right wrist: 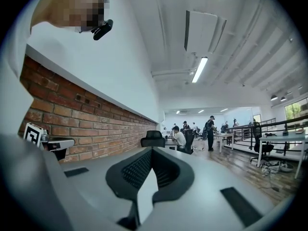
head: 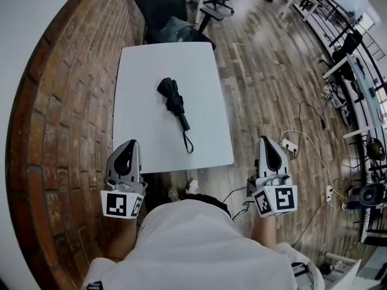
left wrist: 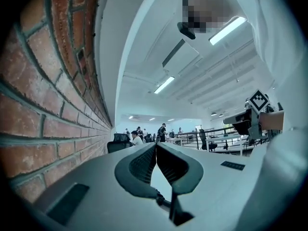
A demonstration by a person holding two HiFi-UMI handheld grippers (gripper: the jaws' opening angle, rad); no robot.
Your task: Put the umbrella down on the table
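Black umbrella [head: 175,103] on white table [head: 145,71] (strap [head: 188,142] seemingly loose); left hand-held gripper [head: 129,144] and right hand-held gripper [head: 266,140] closed, empty.

left gripper [head: 127,151]: jaws together, empty, pointing level | right gripper [head: 268,145]: jaws together, empty, level, well apart from the left

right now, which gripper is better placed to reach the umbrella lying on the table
Left, probably. The left gripper hovers at the near-left corner of the table; the right gripper hangs past its right edge, over the floor. The umbrella lies mid-table. Both grippers are shut, empty.
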